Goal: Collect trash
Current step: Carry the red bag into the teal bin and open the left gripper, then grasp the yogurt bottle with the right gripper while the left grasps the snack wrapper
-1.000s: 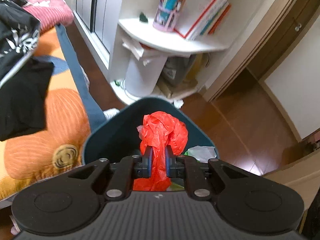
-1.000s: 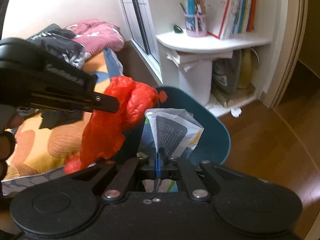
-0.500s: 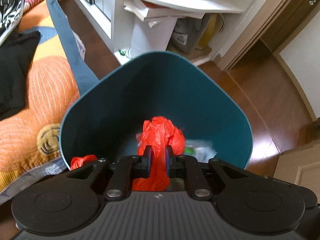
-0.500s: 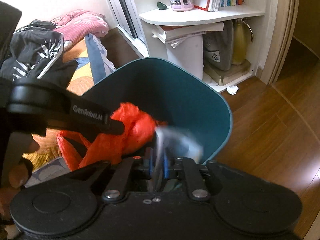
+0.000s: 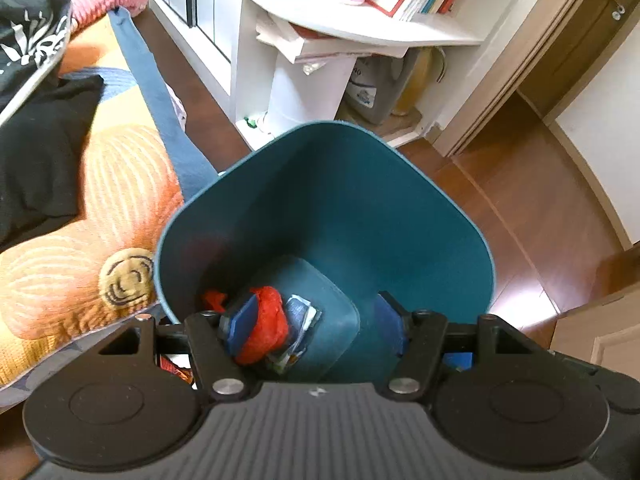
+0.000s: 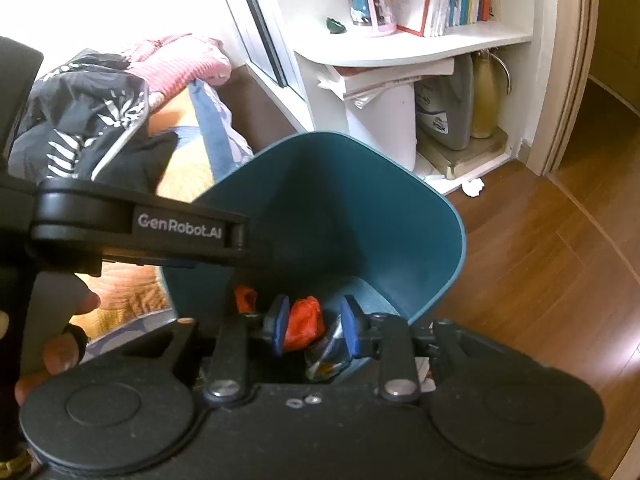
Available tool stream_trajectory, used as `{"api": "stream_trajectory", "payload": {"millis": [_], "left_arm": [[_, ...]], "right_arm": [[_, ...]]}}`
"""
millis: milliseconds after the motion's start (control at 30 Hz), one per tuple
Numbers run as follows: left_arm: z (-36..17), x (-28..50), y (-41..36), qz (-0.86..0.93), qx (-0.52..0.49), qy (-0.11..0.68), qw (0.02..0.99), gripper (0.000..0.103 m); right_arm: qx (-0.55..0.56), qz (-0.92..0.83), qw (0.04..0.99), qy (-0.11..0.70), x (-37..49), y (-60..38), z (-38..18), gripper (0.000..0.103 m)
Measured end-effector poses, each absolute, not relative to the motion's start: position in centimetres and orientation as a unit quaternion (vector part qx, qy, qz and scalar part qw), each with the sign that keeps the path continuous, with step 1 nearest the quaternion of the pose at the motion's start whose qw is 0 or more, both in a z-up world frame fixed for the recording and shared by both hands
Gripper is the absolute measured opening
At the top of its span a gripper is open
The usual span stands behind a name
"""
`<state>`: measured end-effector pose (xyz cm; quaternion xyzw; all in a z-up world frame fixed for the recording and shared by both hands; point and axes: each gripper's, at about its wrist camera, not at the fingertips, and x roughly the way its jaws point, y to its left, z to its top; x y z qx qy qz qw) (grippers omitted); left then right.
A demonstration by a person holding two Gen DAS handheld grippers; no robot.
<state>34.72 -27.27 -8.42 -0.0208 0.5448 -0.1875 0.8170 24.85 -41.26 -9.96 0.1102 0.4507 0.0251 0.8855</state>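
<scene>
Both grippers angled down into the teal bin [image 5: 360, 208], standing on the wooden floor [image 5: 540, 208] just beside the orange patterned bedding [image 5: 100, 208]. Left gripper [image 5: 316, 324]: jaws spread wide, having just been opening, pads pressing on nothing. Red plastic bag [image 5: 266, 320] down on the bin's bottom, seen close beside the left-hand blue pad, with a printed paper wrapper [image 5: 298, 320] just to its right. Right gripper [image 6: 314, 330]: jaws parted, also just opened, gripping nothing; below them the same red bag [image 6: 304, 322] and the crumpled wrapper [image 6: 326, 354], both loose inside the bin [image 6: 360, 208]. A smaller red scrap [image 6: 245, 298] at the bin's near-left wall. Left gripper body crossing the left of the right wrist view, a hand [image 6: 56, 336] on its grip. Far side: white shelf [image 5: 360, 28] with books and a pen pot, dark clothes [image 5: 36, 152] on the bedding.
</scene>
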Motion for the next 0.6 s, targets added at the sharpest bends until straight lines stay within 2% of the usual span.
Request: {"api": "stream_trajectory", "payload": {"millis": [433,600], "left_arm": [[-4.2,29.9,-21.3,-0.200,-0.040,0.505,0.839,0.064],[-2.7,27.4,-17.5,-0.190,-0.044,0.489,0.850,0.064]], "right_arm": [[0.080,0.065,0.898,0.428,21.1,-36.7,-5.5,0.034],[0.055,0.093,0.904,0.414,19.1,-33.7,-3.8,0.041]]}}
